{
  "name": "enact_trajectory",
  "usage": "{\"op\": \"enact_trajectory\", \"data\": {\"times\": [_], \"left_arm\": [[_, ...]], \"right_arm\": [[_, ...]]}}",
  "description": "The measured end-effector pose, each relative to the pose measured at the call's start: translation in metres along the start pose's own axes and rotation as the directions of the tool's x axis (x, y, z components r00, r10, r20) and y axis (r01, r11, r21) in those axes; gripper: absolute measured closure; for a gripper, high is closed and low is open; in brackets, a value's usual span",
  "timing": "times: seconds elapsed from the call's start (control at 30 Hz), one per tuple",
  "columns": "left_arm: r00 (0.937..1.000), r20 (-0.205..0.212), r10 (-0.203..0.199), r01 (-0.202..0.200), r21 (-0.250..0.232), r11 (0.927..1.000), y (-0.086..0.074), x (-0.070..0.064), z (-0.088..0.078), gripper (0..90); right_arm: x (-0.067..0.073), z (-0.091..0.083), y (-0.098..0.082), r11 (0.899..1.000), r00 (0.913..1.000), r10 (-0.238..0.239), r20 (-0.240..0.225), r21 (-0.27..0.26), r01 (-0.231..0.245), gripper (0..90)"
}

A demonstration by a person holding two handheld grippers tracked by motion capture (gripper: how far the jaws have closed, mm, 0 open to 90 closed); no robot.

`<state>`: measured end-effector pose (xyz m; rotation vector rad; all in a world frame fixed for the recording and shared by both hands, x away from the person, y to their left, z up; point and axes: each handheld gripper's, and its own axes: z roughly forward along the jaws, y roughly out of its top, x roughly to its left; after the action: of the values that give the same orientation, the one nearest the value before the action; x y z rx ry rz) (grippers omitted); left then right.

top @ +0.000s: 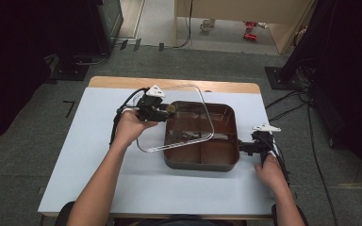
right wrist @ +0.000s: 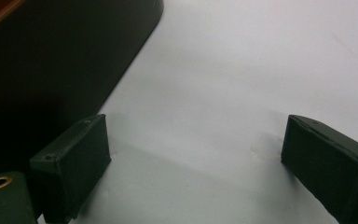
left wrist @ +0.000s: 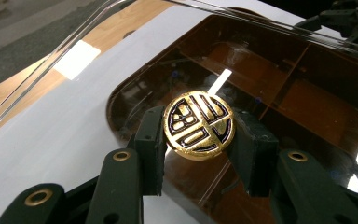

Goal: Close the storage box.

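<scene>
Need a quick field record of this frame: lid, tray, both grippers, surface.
lid: clear lid, tilted, partly over the tray, shifted to its left
knob: round gold knob on the lid, clamped between the pads
left gripper: left gripper, shut on the knob, holding the lid
tray: brown divided tray, dark outer wall, compartments look empty
right gripper: right gripper, jaws open, nothing between them, beside the tray's right edge
surface: pale sheet on a wooden table

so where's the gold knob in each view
High view: the gold knob sits left of centre, between the left gripper jaws, on the clear lid.
Left gripper view: the knob is at centre, clamped.
Right gripper view: not in it.
Shared landmark: the brown tray, dark at upper left in the right gripper view.
</scene>
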<state>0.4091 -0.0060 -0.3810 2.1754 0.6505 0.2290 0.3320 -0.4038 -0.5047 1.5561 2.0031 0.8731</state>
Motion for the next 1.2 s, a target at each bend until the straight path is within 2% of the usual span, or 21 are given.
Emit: {"op": "enact_trajectory", "data": {"times": [0.13,0.3,0.5,0.63,0.8,0.97,1.1,1.2], "left_arm": [[0.9992,0.036,0.02,-0.02,-0.007,0.9998,0.003,-0.005,0.012,59.5],[0.9973,0.047,0.056,-0.055,-0.022,0.9982,0.006,-0.012,0.023,59.5],[0.994,0.083,0.071,-0.07,-0.014,0.9974,0.009,-0.017,0.033,59.5],[0.9882,0.117,0.098,-0.098,-0.014,0.9951,0.013,-0.025,0.043,59.5],[0.9847,0.121,0.126,-0.126,-0.009,0.992,0.014,-0.033,0.052,59.5],[0.9773,0.147,0.152,-0.157,0.02,0.9874,0.012,-0.042,0.065,59.5],[0.9746,0.159,0.157,-0.165,0.034,0.9858,0.011,-0.049,0.075,59.5],[0.9697,0.155,0.189,-0.198,0.043,0.9793,0.011,-0.055,0.079,59.5]], "right_arm": [[0.0,0.0,0.0,1.0,1.0,0.001,-0.001,0.001,-0.001,7.1],[0.0,0.0,0.0,1.0,1.0,0.001,0.0,0.001,-0.001,7.1],[0.0,0.0,0.0,1.0,1.0,0.001,-0.001,0.001,-0.001,7.2],[0.0,0.0,0.0,1.0,1.0,0.001,-0.001,0.001,-0.001,7.2],[0.0,0.0,0.0,1.0,1.0,0.0,-0.001,0.0,0.0,7.1],[0.0,0.0,0.0,1.0,1.0,0.0,-0.001,0.001,0.0,7.2],[0.0,0.0,0.0,1.0,1.0,0.0,-0.001,0.001,0.0,7.2],[0.0,0.0,0.0,1.0,1.0,0.0,-0.001,0.001,0.0,7.2]]}}
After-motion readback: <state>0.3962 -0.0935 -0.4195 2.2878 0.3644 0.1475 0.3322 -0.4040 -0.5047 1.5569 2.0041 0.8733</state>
